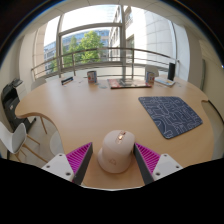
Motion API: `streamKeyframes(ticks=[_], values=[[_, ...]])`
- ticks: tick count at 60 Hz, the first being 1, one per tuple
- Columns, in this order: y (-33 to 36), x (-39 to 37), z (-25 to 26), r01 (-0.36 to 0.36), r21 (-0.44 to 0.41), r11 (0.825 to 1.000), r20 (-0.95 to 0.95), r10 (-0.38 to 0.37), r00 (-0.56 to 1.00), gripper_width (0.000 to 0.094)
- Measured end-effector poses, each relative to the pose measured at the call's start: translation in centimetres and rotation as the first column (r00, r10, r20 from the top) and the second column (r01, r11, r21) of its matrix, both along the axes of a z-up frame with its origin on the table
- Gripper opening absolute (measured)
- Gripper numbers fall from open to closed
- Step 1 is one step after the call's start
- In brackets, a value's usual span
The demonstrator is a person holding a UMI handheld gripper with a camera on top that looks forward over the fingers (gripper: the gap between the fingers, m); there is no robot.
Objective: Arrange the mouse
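A white computer mouse [116, 151] with an orange scroll wheel lies on the light wooden table [90, 115]. It sits between my gripper's [114, 152] two fingers, whose magenta pads [80, 157] stand at either side of it. The fingers are open; the right one is close against the mouse and a narrow gap shows at the left. A dark blue patterned mouse pad [170, 115] lies flat on the table, ahead and to the right of the fingers.
A black office chair [14, 112] stands at the table's left side. Along the far edge are a cup [92, 76], a flat board with a stand [130, 83] and a dark speaker-like object [171, 71]. Windows with a railing lie beyond.
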State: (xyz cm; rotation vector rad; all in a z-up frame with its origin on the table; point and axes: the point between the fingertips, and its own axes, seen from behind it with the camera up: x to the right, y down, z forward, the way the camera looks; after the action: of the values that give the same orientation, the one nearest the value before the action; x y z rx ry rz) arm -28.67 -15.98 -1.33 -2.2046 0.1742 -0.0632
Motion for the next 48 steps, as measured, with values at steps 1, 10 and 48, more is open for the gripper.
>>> streamKeyframes(ticks=[1,10,48], values=[[0.3,0.0,0.0,-0.001,0.000,1.000,0.003,0.001,1.000,0.0831],[2.4,0.3,-0.2,-0.014,0.011,1.000,0.032,0.014,0.999,0.0601],[11.0,9.2,24.7,-0.192,0.397,0.897,0.031,0.197,0.980,0.0399]])
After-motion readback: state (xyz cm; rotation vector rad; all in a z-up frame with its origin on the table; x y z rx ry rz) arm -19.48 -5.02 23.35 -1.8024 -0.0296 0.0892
